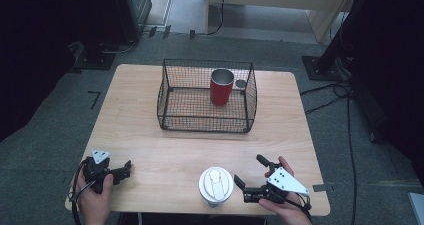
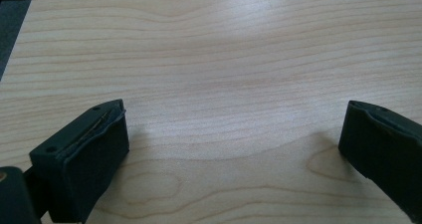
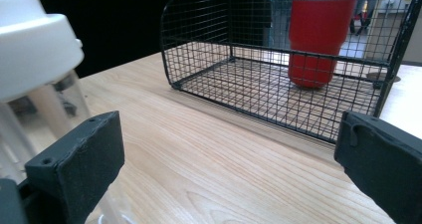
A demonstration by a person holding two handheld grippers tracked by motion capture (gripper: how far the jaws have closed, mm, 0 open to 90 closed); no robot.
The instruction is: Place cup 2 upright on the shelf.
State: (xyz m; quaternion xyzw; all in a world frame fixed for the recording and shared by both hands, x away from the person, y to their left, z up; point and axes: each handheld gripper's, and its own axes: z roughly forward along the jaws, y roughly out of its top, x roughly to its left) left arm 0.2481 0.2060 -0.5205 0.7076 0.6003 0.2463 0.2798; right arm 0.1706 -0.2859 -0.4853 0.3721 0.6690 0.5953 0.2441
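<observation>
My right gripper (image 1: 248, 177) is spread wide just beside the clear white-lidded tumbler (image 1: 215, 186) at the table's (image 1: 150, 150) near edge. I could knock it off by closing off-centre. My left gripper (image 1: 120, 171) rests spread, empty.

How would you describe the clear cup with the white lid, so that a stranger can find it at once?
Start at the wooden table and go to its near edge, away from the black wire basket. There the clear cup stands upright, just beside the open right tool. Its white lid and see-through wall set it apart from the lidless red tumbler inside the basket.
</observation>
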